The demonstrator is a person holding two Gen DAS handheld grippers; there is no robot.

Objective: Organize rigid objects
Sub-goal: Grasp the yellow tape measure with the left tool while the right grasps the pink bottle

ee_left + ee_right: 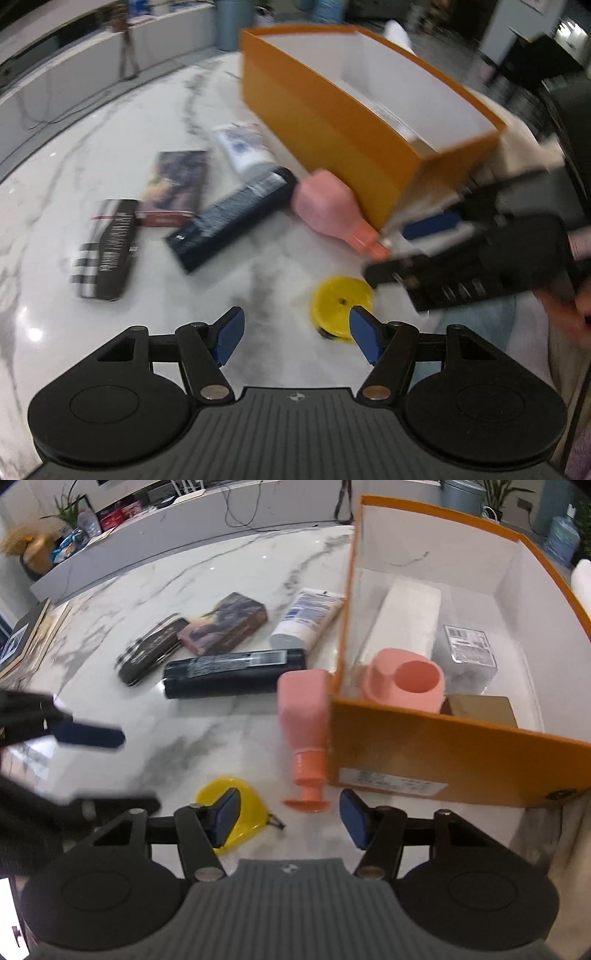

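My left tongs hang half open over the marble table with nothing between the pads, and the yellow disc lies just past the right-hand pad, flat on the stone. My right tongs are also half open and empty, pointing down at the pink bottle, which lies on its side with its body against the near corner of the orange box and its flared cap toward me. The box already holds a pink cup, a white packet, a clear case and a brown carton; still out on the table are the black tube, the white tube, the patterned box and the dark case. I judge the bottle to be the next piece for the right tongs, so I would come down astride the narrow neck just behind the cap, close squarely so the round neck does not squirt out, and lift straight up before swinging over the box wall, since the body is touching that wall and could drag it. For the left tongs I would shift over until the disc sits centred between the pads, then pinch it across its edges; being thin and flat, it may slip. The two tongs are close together here, so I would work one at a time.
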